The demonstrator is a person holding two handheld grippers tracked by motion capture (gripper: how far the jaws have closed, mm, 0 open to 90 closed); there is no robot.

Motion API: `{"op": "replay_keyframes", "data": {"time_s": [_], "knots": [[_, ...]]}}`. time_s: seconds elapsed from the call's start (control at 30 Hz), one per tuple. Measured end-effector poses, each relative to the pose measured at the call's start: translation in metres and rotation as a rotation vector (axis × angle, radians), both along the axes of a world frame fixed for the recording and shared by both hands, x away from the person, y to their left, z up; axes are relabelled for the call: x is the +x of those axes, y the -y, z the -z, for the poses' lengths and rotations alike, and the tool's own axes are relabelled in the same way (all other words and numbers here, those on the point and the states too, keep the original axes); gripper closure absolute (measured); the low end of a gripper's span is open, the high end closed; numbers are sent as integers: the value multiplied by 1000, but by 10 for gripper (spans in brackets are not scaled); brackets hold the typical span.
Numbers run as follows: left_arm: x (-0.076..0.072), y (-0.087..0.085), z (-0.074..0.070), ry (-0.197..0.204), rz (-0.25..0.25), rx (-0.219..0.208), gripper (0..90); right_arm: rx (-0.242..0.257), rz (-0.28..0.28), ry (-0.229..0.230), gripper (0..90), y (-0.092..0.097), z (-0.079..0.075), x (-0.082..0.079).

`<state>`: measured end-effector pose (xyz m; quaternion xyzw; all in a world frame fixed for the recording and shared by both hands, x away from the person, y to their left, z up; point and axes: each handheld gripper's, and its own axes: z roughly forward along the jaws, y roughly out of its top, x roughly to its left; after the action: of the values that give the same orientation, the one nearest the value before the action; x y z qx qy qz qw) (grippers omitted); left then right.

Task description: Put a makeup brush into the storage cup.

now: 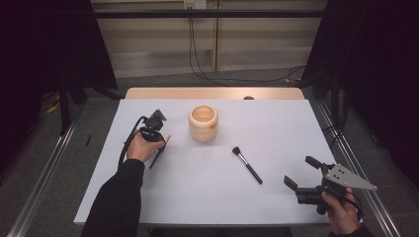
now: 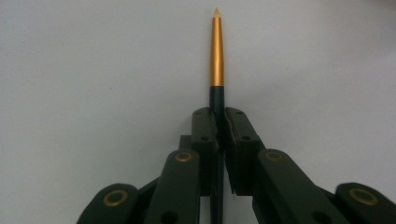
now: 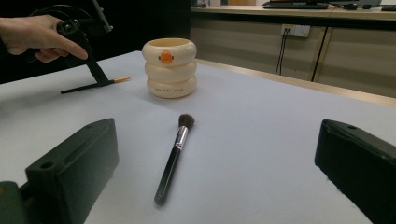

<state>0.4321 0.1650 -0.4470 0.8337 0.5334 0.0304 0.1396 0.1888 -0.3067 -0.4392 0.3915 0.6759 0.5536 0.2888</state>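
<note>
My left gripper (image 1: 159, 146) (image 2: 218, 119) points down at the left of the white table (image 1: 276, 123) and is shut on a thin liner brush (image 1: 165, 143) (image 2: 216, 51). The brush has a dark handle, a gold ferrule and a pale tip, and it lies flat on the surface. The right gripper view has that gripper (image 3: 99, 78) far off at the left, with the liner brush (image 3: 88, 87) under it. A cream ringed holder (image 1: 203, 123) (image 3: 169, 67) with an orange duck bill stands upright in the middle. My right gripper (image 1: 298, 171) (image 3: 218, 135) is open near the front right, holding nothing.
A black-handled makeup brush (image 1: 247, 165) (image 3: 175, 154) lies loose on the table between the holder and my right gripper, bristles toward the holder. A wooden edge (image 1: 212, 93) runs along the far side. Metal rails flank the table, and cables hang behind it.
</note>
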Motion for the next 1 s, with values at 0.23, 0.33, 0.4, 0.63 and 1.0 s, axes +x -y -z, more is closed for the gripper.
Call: {"op": "replay_keyframes", "data": {"time_s": [0.23, 0.33, 0.4, 0.63, 1.0], "knots": [[-3, -1, 0, 6, -12, -16, 836, -2, 3, -3, 0, 1, 0, 0], [-4, -6, -2, 22, -4, -18, 836, -3, 3, 0, 0, 1, 0, 0], [-5, -8, -3, 27, -3, -36, 836, -3, 6, 2, 0, 1, 0, 0], [-10, -8, -11, 76, -10, -61, 836, 0, 7, 0, 0, 1, 0, 0], [-18, -17, -23, 148, 9, -127, 835, 1, 8, 1, 0, 1, 0, 0]]}}
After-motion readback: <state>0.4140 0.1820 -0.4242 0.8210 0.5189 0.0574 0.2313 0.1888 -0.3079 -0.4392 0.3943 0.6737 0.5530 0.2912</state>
